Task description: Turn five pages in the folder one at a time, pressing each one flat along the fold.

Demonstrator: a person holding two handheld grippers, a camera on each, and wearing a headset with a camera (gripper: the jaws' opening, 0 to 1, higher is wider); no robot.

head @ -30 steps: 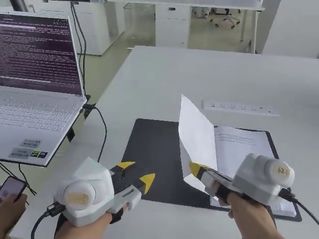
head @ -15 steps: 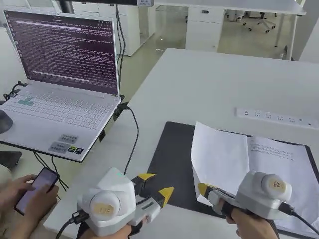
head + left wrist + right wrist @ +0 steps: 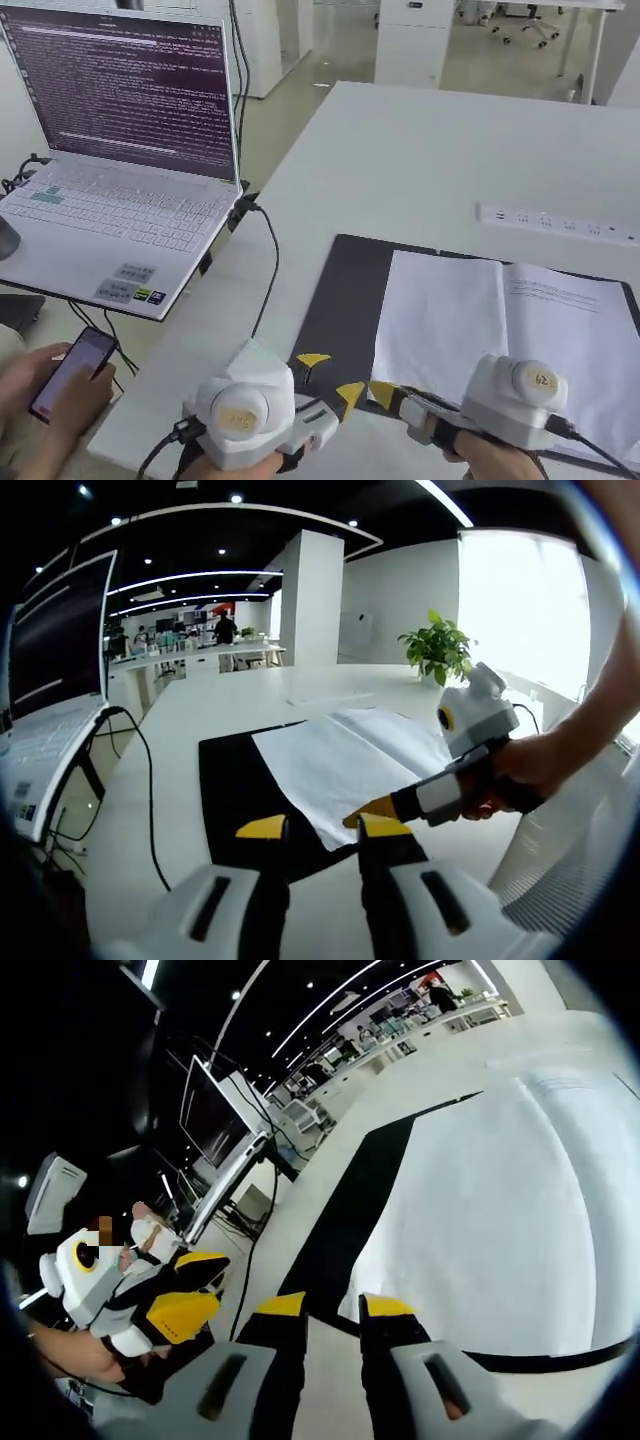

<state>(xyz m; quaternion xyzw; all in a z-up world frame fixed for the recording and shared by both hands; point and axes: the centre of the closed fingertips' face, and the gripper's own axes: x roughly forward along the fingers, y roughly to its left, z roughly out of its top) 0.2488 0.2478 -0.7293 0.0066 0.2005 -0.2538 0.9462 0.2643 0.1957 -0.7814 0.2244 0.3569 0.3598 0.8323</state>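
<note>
A black folder (image 3: 340, 300) lies open on the white table. A white page (image 3: 440, 320) rests nearly flat across its left half, with printed pages to its right. My right gripper (image 3: 385, 393) is at the page's near left corner. In the right gripper view the jaws of the right gripper (image 3: 334, 1306) stand a little apart, and the page (image 3: 500, 1220) has its corner at the gap. My left gripper (image 3: 332, 376) is open just left of it, over the folder's front edge, holding nothing. In the left gripper view the left gripper (image 3: 323, 827) faces the page (image 3: 340, 760) and the right gripper (image 3: 372, 810).
An open laptop (image 3: 120, 150) stands to the left, and its cable (image 3: 268, 270) runs down the table's edge. A white power strip (image 3: 555, 222) lies beyond the folder. A person's hand holds a phone (image 3: 70, 365) at the lower left.
The page has come down from standing upright to nearly flat on the left half. My right gripper moved left and down with its corner. The left gripper stayed at the front edge.
</note>
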